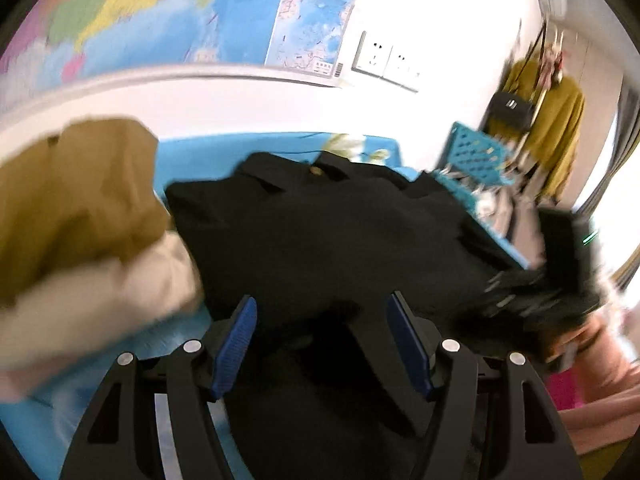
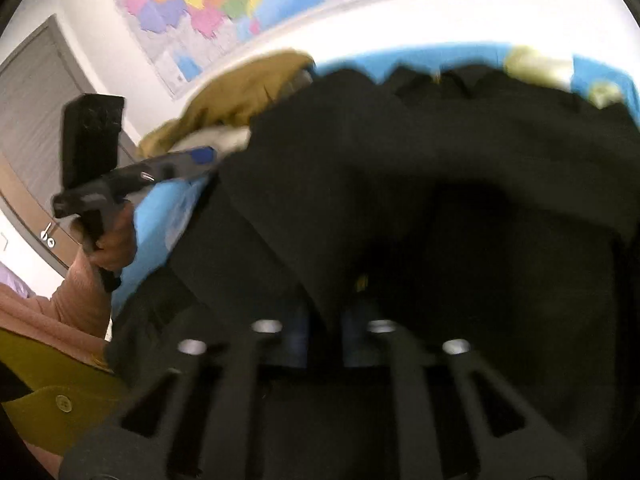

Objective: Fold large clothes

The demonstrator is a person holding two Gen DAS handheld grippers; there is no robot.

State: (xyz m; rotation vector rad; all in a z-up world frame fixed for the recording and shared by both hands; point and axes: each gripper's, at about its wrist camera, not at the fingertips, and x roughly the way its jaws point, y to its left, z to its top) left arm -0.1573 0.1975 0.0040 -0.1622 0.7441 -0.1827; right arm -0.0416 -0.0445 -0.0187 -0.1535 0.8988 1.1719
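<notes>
A large black garment (image 1: 320, 232) with a collar lies spread on the blue bed cover (image 1: 188, 152). My left gripper (image 1: 322, 340) is open, its blue pads wide apart just above the garment's near edge, holding nothing. My right gripper (image 2: 325, 336) is shut on a fold of the black garment (image 2: 440, 184), which rises between the pads and fills most of the right wrist view. The right gripper also shows blurred at the right in the left wrist view (image 1: 560, 268). The left gripper shows at the left in the right wrist view (image 2: 176, 164).
A mustard and cream pile of clothes (image 1: 80, 208) lies left of the black garment. A blue crate (image 1: 476, 156) stands at the bed's far right. A mustard coat (image 1: 560, 128) hangs beyond it. Maps (image 1: 180, 12) cover the wall behind.
</notes>
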